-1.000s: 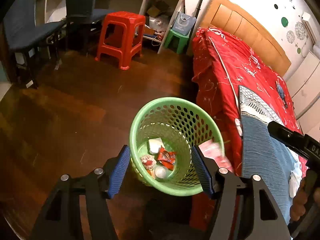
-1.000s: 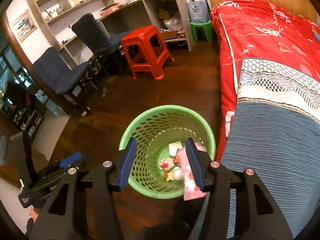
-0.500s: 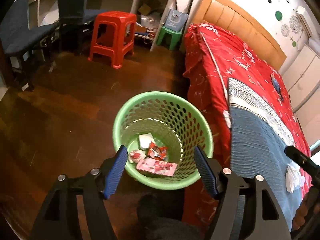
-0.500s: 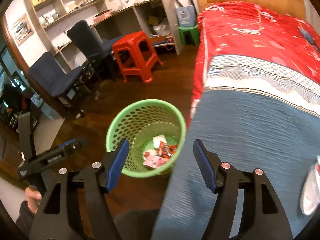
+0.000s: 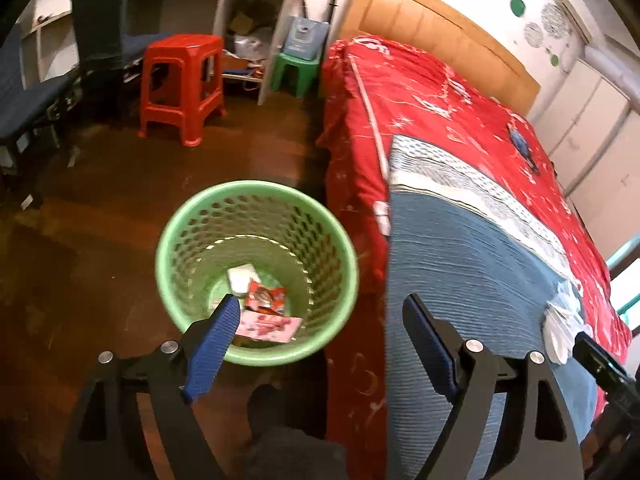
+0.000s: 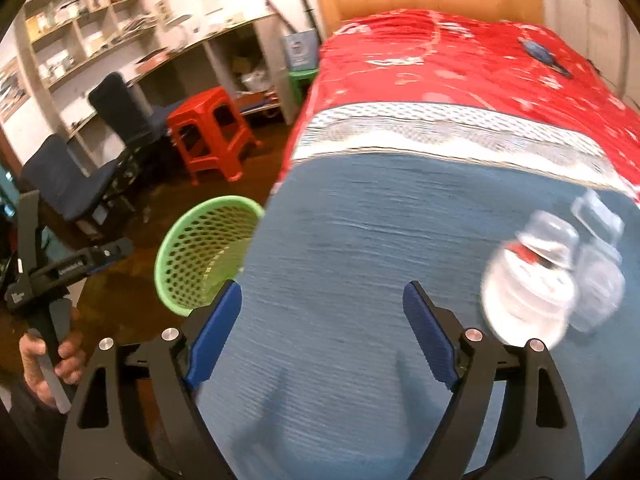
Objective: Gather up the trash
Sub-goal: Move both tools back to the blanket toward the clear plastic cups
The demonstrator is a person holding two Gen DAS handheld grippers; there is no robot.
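Observation:
A green perforated basket (image 5: 256, 204) (image 6: 188, 240) stands on the dark wood floor beside the bed. In it lie a pink wrapper (image 5: 268, 326), a red wrapper (image 5: 265, 298) and a white piece (image 5: 241, 276). My left gripper (image 5: 320, 306) hangs over the basket's right rim and the bed edge, its jaws opening with nothing between them. My right gripper (image 6: 320, 294) is over the blue blanket (image 6: 360, 260), jaws opening and empty. A clear plastic bottle with a red label (image 6: 528, 276) and a clear container (image 6: 596, 264) lie on the blanket to its right. Crumpled white plastic (image 5: 562, 320) shows in the left wrist view.
The bed with a red cover (image 5: 440, 100) fills the right side. A red stool (image 5: 184, 84), a small green stool (image 5: 296, 70), dark chairs (image 6: 64, 180) and shelving stand at the far wall. A hand (image 6: 52, 364) holds the left gripper's handle.
The pink wrapper left my right gripper and now lies in the basket. Both grippers opened wider and swung right, the right one from above the basket to over the blue blanket.

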